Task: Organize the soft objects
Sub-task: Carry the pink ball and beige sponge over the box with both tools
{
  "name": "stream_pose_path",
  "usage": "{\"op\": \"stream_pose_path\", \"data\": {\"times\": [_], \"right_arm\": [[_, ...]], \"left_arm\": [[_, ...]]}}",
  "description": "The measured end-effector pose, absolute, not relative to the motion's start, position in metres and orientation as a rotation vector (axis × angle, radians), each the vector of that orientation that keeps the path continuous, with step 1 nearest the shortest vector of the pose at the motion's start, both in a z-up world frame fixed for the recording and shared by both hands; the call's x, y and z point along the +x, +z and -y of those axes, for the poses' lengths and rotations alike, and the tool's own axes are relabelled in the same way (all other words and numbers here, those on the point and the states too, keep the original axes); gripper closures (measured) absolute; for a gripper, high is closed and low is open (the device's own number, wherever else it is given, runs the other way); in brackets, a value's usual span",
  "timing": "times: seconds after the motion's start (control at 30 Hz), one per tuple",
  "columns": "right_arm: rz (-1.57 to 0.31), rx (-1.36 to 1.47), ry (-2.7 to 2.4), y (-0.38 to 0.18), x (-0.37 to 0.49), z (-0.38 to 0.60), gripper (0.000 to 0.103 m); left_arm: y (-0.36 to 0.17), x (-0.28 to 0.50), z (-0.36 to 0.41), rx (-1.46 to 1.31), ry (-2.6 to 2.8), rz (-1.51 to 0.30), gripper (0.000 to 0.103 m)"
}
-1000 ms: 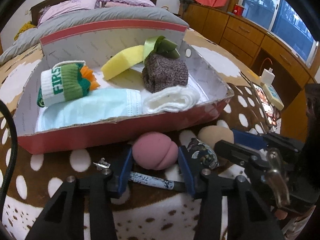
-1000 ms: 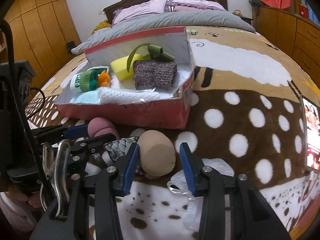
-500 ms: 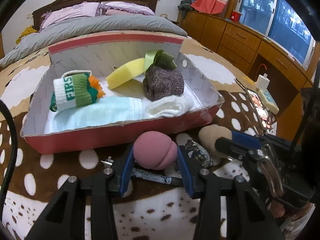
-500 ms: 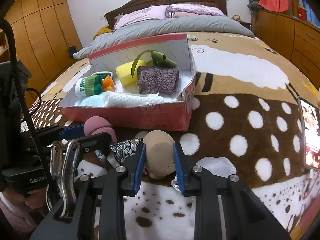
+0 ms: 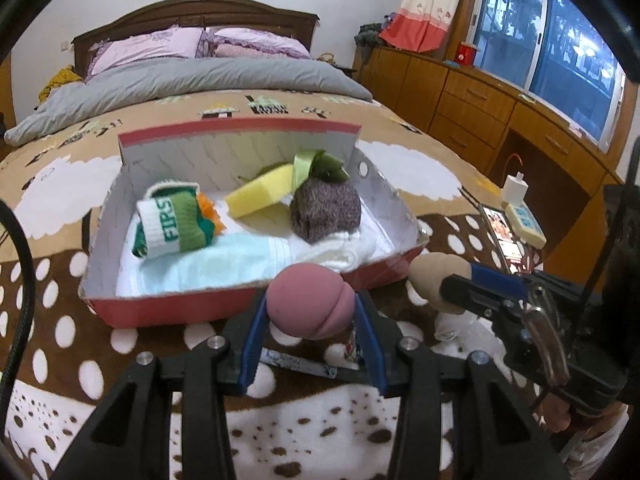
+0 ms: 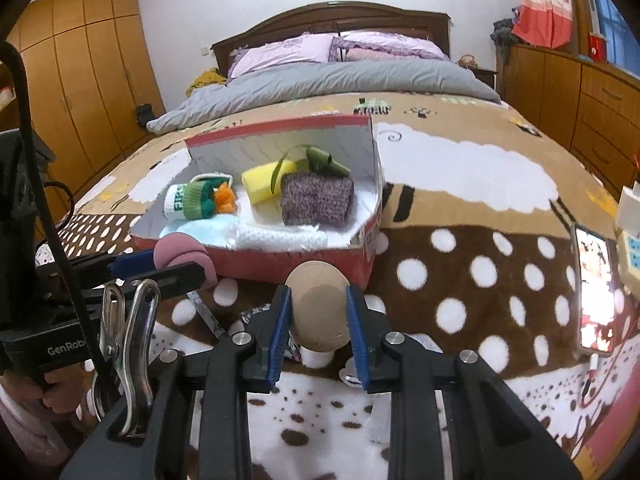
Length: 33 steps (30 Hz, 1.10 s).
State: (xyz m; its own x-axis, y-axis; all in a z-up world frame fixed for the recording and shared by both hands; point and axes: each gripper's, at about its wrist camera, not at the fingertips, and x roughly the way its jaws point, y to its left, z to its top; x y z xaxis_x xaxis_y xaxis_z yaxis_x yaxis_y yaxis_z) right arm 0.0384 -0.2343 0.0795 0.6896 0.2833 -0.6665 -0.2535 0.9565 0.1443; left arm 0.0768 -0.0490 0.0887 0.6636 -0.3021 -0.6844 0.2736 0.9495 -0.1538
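My left gripper (image 5: 310, 312) is shut on a pink makeup sponge (image 5: 310, 300) and holds it above the blanket, just in front of the red cardboard box (image 5: 180, 308). My right gripper (image 6: 318, 312) is shut on a tan makeup sponge (image 6: 318, 308), lifted near the box's front right corner (image 6: 366, 248). The tan sponge also shows in the left wrist view (image 5: 434, 276), and the pink sponge in the right wrist view (image 6: 180, 256). The box holds a green and white sock (image 5: 172, 226), a yellow sponge (image 5: 260, 196), a purple knitted roll (image 5: 326, 212), a blue face mask (image 5: 212, 268) and white cloth (image 5: 344, 250).
A pen (image 5: 298, 360) and a patterned cloth (image 6: 256, 314) lie on the spotted blanket (image 6: 460, 280) under the grippers. A phone (image 6: 594, 292) and a charger (image 5: 516, 188) lie at the right. Wooden drawers (image 5: 480, 100) stand beyond the bed's right edge.
Both grippers closed on their sponges and lifted them off the blanket. The right jaws went from open around the tan sponge to shut on it.
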Motion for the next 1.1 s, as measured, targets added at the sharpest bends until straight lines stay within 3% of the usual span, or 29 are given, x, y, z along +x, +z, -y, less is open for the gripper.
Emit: {"op": "stream_pose_path", "data": {"times": [0.57, 1.1], "right_arm": [[-0.691, 0.02, 0.313, 0.107, 0.066, 0.214, 0.074], [-0.7, -0.004, 0.293, 0.096, 0.094, 0.205, 0.074]], "left_arm": [[0.104, 0.144, 0.032, -0.045, -0.21, -0.737, 0.058], [0.077, 0.189, 0.025, -0.042, -0.133, -0.767, 0.058]]}}
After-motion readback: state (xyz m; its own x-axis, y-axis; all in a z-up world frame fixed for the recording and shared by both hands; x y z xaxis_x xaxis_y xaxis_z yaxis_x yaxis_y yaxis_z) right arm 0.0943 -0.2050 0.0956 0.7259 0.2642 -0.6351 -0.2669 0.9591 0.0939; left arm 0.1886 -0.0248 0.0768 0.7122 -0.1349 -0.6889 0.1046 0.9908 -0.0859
